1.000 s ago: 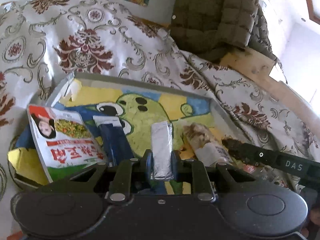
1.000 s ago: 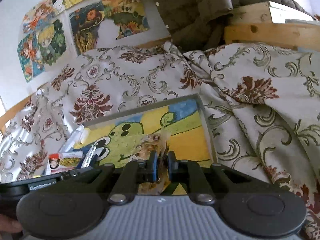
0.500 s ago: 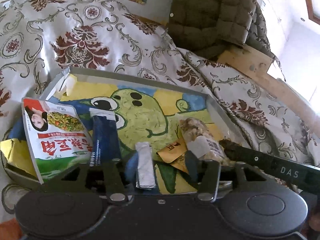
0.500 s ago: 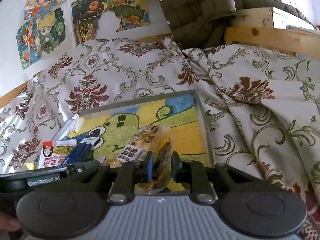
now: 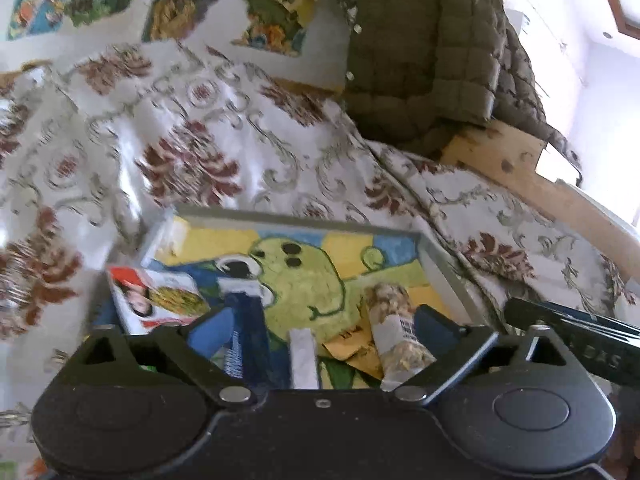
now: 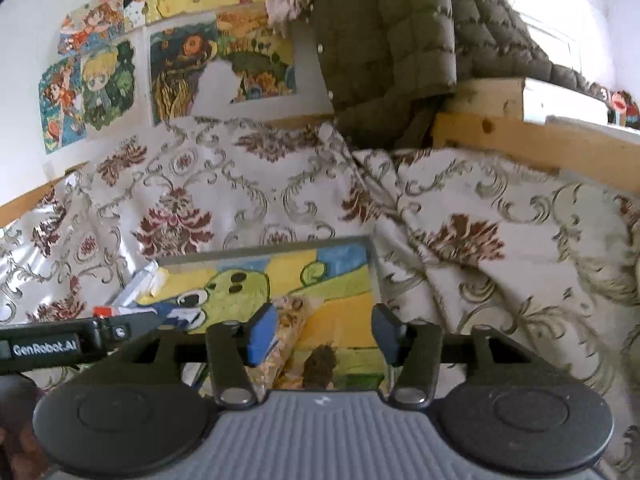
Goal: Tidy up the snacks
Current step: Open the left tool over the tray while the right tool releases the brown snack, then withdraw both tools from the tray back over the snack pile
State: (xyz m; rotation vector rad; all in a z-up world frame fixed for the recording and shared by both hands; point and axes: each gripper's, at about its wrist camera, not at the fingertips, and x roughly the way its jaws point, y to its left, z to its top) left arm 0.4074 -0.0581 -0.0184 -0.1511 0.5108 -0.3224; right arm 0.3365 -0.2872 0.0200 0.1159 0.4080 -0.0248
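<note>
Now tray (image 5: 444,264) holds silver stick (image 5: 303,356), nut bar (image 5: 394,320), blue sachet (image 5: 248,332).

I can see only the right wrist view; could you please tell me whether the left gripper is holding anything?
Observer: No. The left gripper has just been opening its jaws. They stand wide, and a silver stick packet lies loose between them on the tray.
Operator: Thank you. What lies left of that packet?
Observer: A dark blue packet, then a red-and-white snack bag at the tray's left side.
Operator: And to its right?
Observer: An orange sachet, partly under the clear-wrapped nut bar.
</note>
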